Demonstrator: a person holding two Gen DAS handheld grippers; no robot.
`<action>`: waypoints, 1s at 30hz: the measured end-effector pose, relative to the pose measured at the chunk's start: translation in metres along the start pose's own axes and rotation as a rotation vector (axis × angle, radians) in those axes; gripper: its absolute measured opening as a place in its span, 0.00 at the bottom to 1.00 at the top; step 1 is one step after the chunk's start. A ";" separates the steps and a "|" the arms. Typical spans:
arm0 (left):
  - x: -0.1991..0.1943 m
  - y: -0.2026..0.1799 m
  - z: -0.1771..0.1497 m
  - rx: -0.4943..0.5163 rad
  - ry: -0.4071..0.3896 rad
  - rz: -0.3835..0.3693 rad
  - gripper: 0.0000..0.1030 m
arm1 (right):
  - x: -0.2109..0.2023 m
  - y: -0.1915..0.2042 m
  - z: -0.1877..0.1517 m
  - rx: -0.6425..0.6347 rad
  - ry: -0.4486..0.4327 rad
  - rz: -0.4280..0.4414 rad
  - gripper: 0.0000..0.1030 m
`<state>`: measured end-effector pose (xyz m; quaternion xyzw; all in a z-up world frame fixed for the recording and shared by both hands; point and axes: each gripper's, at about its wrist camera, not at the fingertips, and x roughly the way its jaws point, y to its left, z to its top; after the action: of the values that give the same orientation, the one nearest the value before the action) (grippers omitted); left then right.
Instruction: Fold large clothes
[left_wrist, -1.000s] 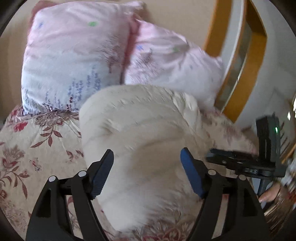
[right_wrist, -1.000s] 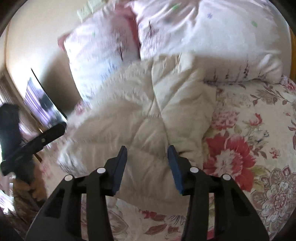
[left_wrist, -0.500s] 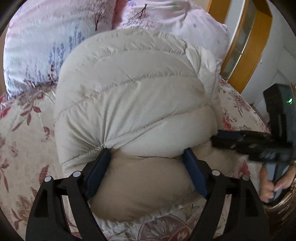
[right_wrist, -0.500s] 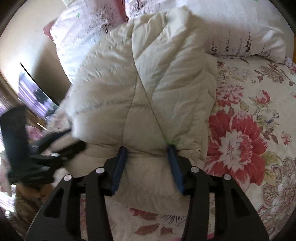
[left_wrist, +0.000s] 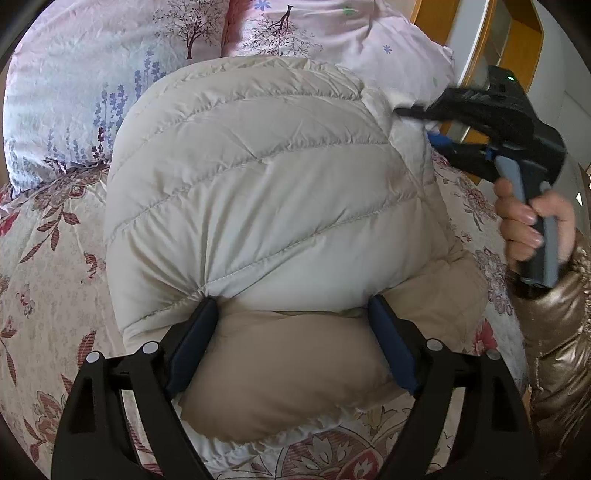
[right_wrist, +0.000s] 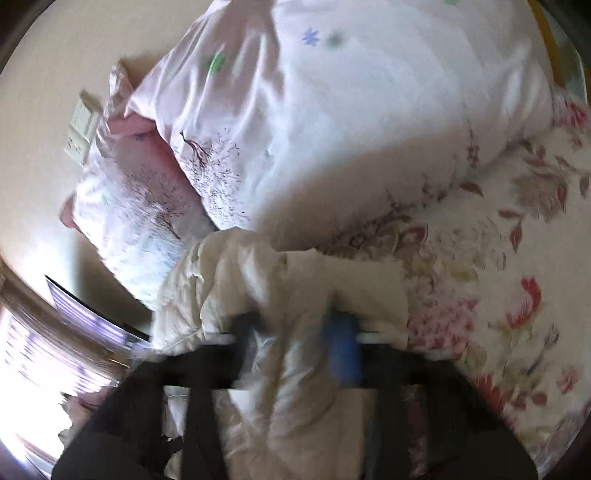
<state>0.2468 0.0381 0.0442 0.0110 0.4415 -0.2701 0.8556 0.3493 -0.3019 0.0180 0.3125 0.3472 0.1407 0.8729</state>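
A cream quilted down jacket (left_wrist: 258, 192) lies bunched on the flowered bed cover (left_wrist: 40, 280), a tan part of it (left_wrist: 280, 365) nearest me. My left gripper (left_wrist: 291, 317) is open, its blue pads on either side of the jacket's near bulge. My right gripper (left_wrist: 424, 122) shows at the jacket's far right corner, its fingers against the cloth. In the blurred right wrist view the right gripper (right_wrist: 295, 332) has jacket cloth (right_wrist: 288, 280) between its fingers; I cannot tell if it is clamped.
Two pink printed pillows (left_wrist: 92, 81) (left_wrist: 332, 40) lean behind the jacket. A wooden frame (left_wrist: 517, 44) stands at the far right. A wall switch plate (right_wrist: 83, 127) is on the wall left of the pillows. The right hand wears a shiny gold sleeve (left_wrist: 554, 339).
The right gripper swung from the jacket's near right side up to its far right corner, and its view is now blurred. The left gripper stayed around the near bulge.
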 end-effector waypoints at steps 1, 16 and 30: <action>-0.001 0.000 0.001 0.002 -0.003 -0.003 0.82 | 0.003 0.000 -0.002 -0.001 -0.009 -0.047 0.16; -0.018 -0.012 0.009 0.001 -0.098 -0.072 0.95 | 0.044 -0.026 -0.021 0.062 0.093 -0.312 0.43; -0.092 -0.005 -0.022 -0.095 -0.229 0.169 0.99 | -0.022 0.040 -0.080 -0.204 0.054 -0.147 0.53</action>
<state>0.1852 0.0815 0.1016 -0.0230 0.3507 -0.1753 0.9196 0.2774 -0.2459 0.0097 0.1920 0.3766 0.1194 0.8984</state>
